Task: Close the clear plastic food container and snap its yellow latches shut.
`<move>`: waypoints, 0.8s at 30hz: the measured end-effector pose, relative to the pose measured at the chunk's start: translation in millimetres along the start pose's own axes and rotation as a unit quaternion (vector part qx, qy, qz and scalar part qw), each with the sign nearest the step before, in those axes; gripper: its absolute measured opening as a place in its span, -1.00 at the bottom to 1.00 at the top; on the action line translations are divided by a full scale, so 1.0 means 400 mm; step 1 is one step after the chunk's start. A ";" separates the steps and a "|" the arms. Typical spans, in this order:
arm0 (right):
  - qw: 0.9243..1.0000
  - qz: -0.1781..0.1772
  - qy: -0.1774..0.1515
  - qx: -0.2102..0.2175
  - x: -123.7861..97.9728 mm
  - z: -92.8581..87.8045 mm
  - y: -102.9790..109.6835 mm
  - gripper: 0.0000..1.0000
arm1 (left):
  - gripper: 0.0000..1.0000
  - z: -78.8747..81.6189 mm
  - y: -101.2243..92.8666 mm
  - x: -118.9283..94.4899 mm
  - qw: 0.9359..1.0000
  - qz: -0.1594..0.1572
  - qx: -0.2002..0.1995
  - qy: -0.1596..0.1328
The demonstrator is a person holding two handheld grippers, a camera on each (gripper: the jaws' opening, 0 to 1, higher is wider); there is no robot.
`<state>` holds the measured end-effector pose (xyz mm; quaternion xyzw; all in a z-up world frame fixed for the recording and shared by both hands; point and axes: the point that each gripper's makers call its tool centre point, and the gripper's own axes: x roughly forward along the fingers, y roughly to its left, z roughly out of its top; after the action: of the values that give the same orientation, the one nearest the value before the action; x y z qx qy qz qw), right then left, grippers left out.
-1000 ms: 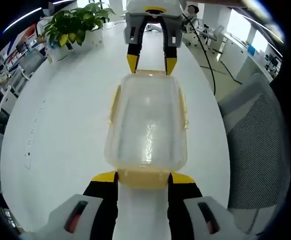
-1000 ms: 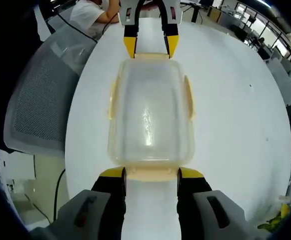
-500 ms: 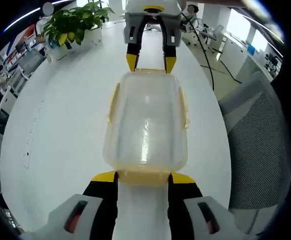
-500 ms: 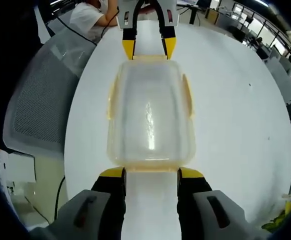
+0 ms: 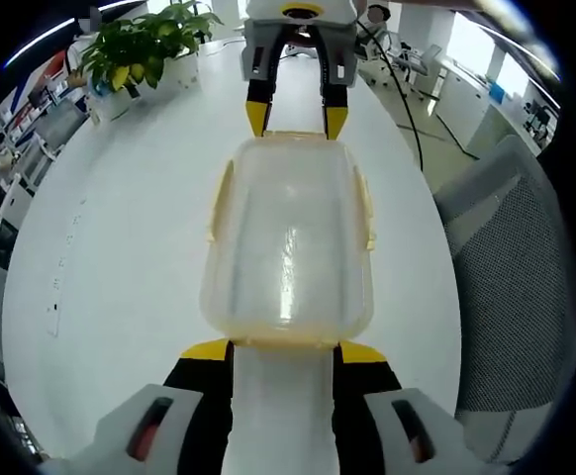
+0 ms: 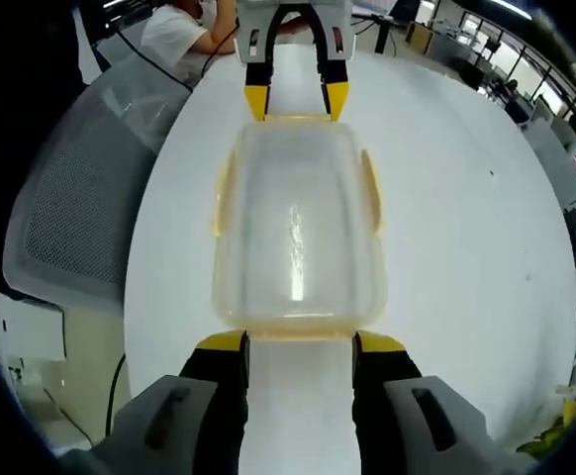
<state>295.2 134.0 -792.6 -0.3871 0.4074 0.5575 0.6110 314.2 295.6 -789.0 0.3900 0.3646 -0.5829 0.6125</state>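
Left gripper view: clear plastic food container (image 5: 288, 237) sat w/ lid on, mid white desk (image 5: 120, 247), long axis running away from camera. Left claw (image 5: 282, 352) was at its near short end, jaws spread apart, one each side of the near yellow latch (image 5: 286, 343); no grip on it visible. Right claw (image 5: 296, 119) was at the far short end, jaws likewise spread, yellow tips just at the container's rim. Side latches (image 5: 220, 200) on both long sides stuck out slightly; can't tell if snapped. Potted plant (image 5: 144, 49) stood near the desk's far-left edge. Mesh chair (image 5: 511, 267) sat beyond the desk's right edge.

Right gripper view: same container (image 6: 296, 233) seen from the opp. end. Right claw (image 6: 299, 345) was apart at the near end, straddling the near latch (image 6: 298, 332). Left claw (image 6: 296, 100) was spread at the far end. Mesh chair (image 6: 65, 208) was off the desk's (image 6: 466, 257) left edge; a person (image 6: 184, 30) sat past the far-left edge.
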 end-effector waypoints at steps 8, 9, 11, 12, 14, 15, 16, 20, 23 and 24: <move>1.000 -0.005 -0.008 0.019 -0.004 -0.004 0.003 -0.25 | -0.36 -0.009 -0.005 -0.005 1.000 0.000 -0.022 -0.010; 1.000 -0.007 -0.008 0.020 -0.005 -0.005 0.003 -0.26 | -0.36 -0.012 -0.005 -0.006 1.000 0.001 -0.023 -0.009; 1.000 -0.008 -0.006 0.024 -0.010 -0.013 0.006 -0.30 | -0.35 -0.021 -0.007 -0.009 0.999 0.006 -0.032 -0.005; 0.999 -0.018 -0.013 0.033 -0.017 -0.012 0.003 -0.30 | -0.35 -0.023 -0.009 -0.010 0.999 0.008 -0.037 -0.008; 0.997 -0.025 -0.035 0.063 -0.025 -0.005 0.004 -0.26 | -0.34 -0.035 -0.015 -0.013 0.999 0.012 -0.052 -0.008; 0.996 -0.028 -0.044 0.074 -0.029 -0.004 0.004 -0.26 | -0.34 -0.040 -0.016 -0.015 0.998 0.016 -0.061 -0.009; 0.993 -0.030 -0.057 0.094 -0.034 -0.004 0.005 -0.26 | -0.34 -0.044 -0.020 -0.018 0.997 0.018 -0.079 -0.016; 0.983 -0.030 -0.087 0.161 -0.046 -0.014 0.012 -0.25 | -0.33 -0.025 -0.030 -0.051 0.973 -0.001 -0.218 -0.078; 0.970 -0.033 -0.120 0.210 -0.057 -0.010 0.013 -0.22 | -0.33 -0.023 -0.018 -0.069 0.951 0.000 -0.288 -0.109; 0.966 -0.037 -0.124 0.222 -0.060 -0.011 0.010 -0.23 | -0.33 -0.025 -0.018 -0.073 0.940 -0.004 -0.321 -0.118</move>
<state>289.7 121.3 -772.0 -0.1845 0.4271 0.4740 0.7476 305.7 317.1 -767.5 0.0997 0.4593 -0.4790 0.7414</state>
